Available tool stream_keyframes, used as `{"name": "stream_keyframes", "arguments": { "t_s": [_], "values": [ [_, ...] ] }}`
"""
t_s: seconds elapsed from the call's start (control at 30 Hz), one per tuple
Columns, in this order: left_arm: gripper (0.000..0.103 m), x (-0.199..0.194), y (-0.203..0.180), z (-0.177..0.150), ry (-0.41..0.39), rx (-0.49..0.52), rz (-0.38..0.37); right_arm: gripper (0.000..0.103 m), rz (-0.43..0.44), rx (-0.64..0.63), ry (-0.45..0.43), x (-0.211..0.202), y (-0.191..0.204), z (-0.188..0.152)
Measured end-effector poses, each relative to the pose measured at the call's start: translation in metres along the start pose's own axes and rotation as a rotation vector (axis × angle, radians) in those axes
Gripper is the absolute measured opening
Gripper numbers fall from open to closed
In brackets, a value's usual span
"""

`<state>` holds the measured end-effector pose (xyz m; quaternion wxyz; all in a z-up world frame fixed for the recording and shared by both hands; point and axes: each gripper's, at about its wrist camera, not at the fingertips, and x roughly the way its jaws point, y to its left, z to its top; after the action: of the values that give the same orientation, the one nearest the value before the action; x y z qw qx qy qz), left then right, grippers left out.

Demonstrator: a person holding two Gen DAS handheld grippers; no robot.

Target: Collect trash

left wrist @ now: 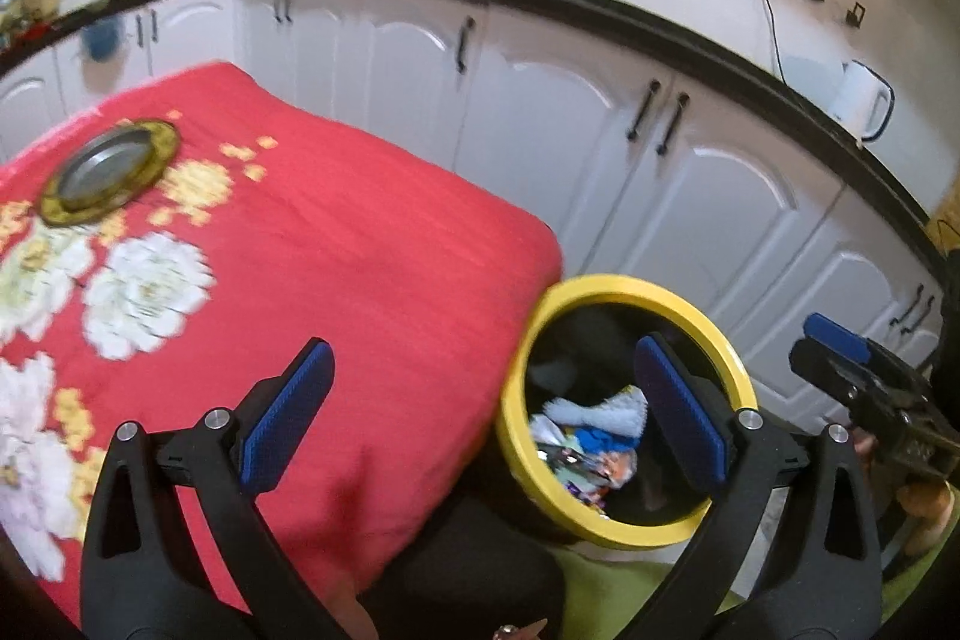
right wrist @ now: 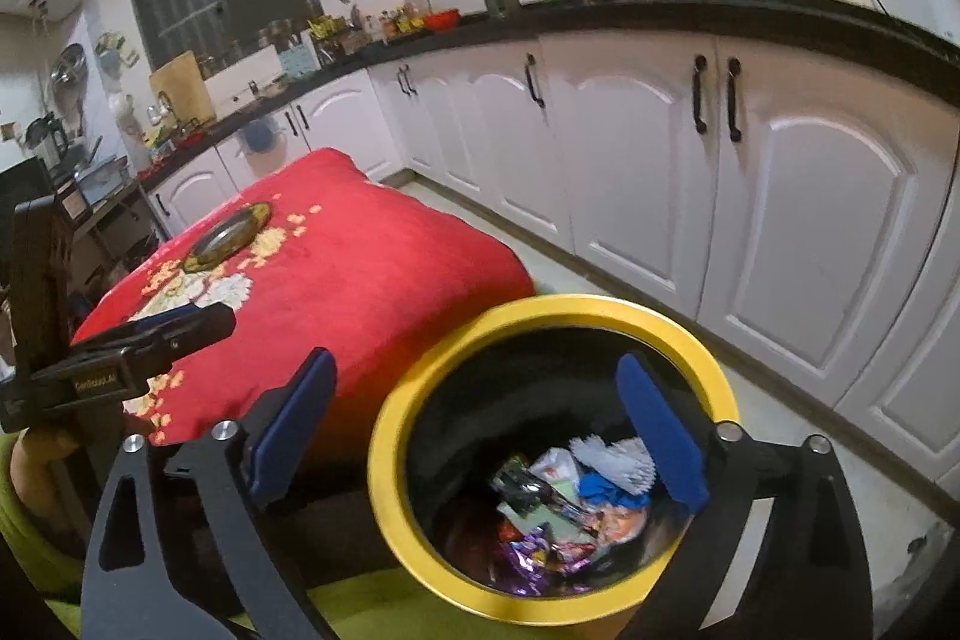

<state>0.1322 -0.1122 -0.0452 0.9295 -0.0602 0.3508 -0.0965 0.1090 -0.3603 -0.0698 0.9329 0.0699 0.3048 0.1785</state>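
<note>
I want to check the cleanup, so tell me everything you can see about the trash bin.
The trash bin is round, with a broad yellow rim and dark inner walls. It stands upright and open, with no lid in view, close beside the corner of the table with the red cloth. Inside lies a heap of trash: crumpled wrappers, white paper, something blue, shiny purple foil. Both grippers hang open above it, and nothing is gripping it.

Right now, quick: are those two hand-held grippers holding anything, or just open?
Left hand-held gripper: open, holding nothing.
Right hand-held gripper: open, holding nothing, above the yellow-rimmed bin.
</note>
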Motion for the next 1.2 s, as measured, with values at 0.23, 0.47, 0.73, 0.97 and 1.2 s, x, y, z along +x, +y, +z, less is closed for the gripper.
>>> {"name": "stream_keyframes", "arguments": {
  "t_s": [0.23,0.47,0.73,0.97,1.2],
  "values": [
    [0.092,-0.041,0.021,-0.004,-0.096,-0.004,0.049,0.097,0.038,-0.036,-0.075,-0.006,0.044,0.000],
    [0.092,-0.079,0.041,-0.016,-0.177,-0.002,0.105,0.097,0.061,-0.110,-0.196,-0.024,0.087,-0.007],
    [0.092,-0.121,0.049,-0.038,-0.273,0.021,0.148,0.097,-0.020,-0.135,-0.338,-0.038,0.122,-0.034],
    [0.092,-0.134,0.049,-0.064,-0.314,0.025,0.140,0.097,-0.086,-0.200,-0.385,-0.035,0.138,-0.049],
    [0.092,-0.130,0.057,-0.065,-0.314,0.001,0.132,0.097,-0.100,-0.176,-0.387,-0.032,0.138,-0.053]
  ]
}}
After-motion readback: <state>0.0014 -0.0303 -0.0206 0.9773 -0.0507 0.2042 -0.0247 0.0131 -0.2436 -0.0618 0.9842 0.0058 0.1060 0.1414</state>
